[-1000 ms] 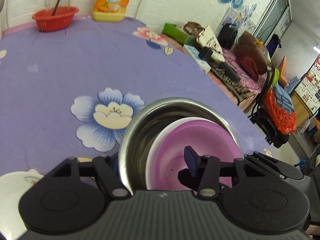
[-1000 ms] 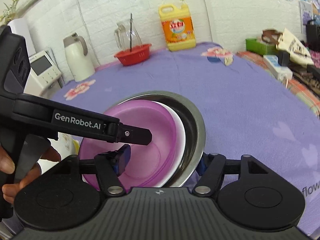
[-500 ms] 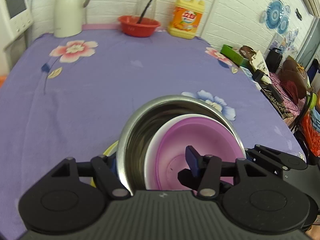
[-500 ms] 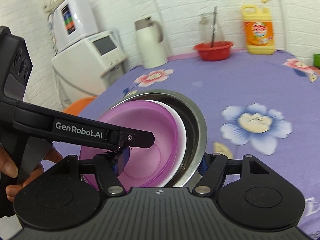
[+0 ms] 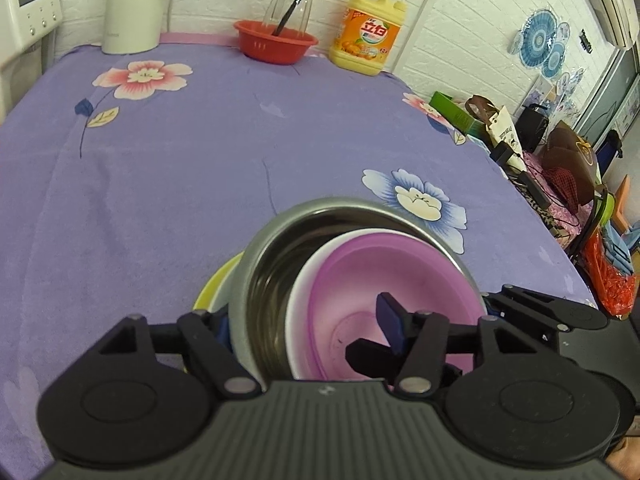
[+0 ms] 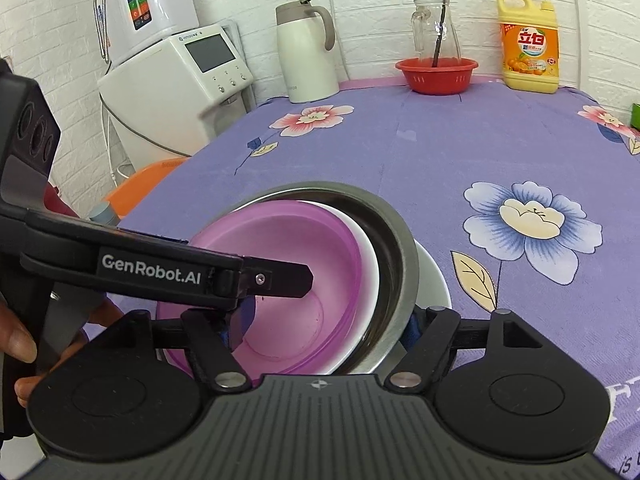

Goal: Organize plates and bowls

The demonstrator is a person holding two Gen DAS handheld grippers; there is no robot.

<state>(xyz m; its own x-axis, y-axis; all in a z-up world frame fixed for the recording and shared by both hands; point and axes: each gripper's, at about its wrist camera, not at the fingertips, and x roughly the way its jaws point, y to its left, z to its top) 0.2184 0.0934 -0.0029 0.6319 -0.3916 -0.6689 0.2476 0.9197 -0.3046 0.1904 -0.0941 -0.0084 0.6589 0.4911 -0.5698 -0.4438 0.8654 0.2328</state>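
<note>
A stack of nested bowls is held between both grippers: a steel bowl (image 5: pixel 280 240) outermost, a white bowl (image 5: pixel 304 280) inside it, a purple bowl (image 5: pixel 368 276) innermost. A yellow-rimmed plate (image 5: pixel 212 284) shows under the stack; in the right wrist view a white plate (image 6: pixel 434 280) lies beneath it. My left gripper (image 5: pixel 308 324) clamps the near rim of the stack, one finger inside the purple bowl. My right gripper (image 6: pixel 328 320) clamps the steel bowl (image 6: pixel 396 248) and purple bowl (image 6: pixel 280 260) from the other side.
The table has a purple flowered cloth (image 5: pixel 160 160). At the back stand a white kettle (image 6: pixel 306 52), a red basket (image 6: pixel 436 74) with a glass jug, and a yellow detergent bottle (image 6: pixel 528 40). A white appliance (image 6: pixel 176 80) stands left; clutter (image 5: pixel 560 160) lies right.
Both grippers have swung with the bowl stack toward the left of the table, so the kettle and appliance came into view. The stack now sits over a plate. The grips are unchanged.
</note>
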